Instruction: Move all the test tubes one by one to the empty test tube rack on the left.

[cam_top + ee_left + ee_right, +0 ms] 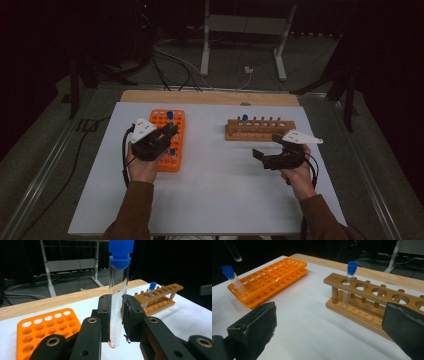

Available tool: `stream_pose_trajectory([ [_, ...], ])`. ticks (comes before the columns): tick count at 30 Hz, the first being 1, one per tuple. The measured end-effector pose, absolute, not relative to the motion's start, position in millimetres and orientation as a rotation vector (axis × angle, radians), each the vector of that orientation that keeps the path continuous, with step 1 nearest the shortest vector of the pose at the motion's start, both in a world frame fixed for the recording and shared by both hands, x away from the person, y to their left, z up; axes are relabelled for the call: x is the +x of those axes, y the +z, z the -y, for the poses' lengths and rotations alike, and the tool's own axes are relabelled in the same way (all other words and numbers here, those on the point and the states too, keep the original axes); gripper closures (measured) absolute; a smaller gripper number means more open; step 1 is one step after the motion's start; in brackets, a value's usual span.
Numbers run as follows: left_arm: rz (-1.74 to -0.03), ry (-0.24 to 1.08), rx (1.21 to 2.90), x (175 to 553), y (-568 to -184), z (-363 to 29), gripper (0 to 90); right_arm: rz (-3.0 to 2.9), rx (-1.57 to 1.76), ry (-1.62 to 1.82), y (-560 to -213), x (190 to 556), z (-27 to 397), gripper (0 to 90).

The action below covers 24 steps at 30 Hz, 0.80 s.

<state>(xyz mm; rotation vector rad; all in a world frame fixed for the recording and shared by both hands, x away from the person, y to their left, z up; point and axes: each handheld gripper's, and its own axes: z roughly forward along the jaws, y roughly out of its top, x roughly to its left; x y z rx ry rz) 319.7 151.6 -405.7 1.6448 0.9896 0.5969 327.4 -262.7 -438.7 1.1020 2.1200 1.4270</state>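
Note:
My left gripper (169, 133) (116, 315) is shut on a clear test tube (118, 290) with a blue cap, held upright above the orange rack (178, 121) (47, 327). The tube's rounded bottom (234, 251) hangs at the top left of the right gripper view. Blue-capped tubes (233, 280) stand in the orange rack's (274, 275) near end. A wooden rack (260, 130) (160, 298) (372, 293) holds one blue-capped tube (244, 119) (348, 282) in its end hole. My right gripper (264, 155) (329, 327) is open, low in front of the wooden rack, with nothing between its jaws.
Both racks stand on a white board (215, 190) over a wooden tabletop (210, 96). Cables and a grey metal stand (242, 30) lie on the floor beyond the far edge. Bare board stretches between the racks and toward the person.

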Motion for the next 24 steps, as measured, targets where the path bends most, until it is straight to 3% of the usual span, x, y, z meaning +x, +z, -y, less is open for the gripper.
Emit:
stream_pose_trajectory([
  [24,-1.108,0.667,1.596,315,-422,-201,78.4,-2.102,1.125,1.465,-446,322,275,0.0],
])
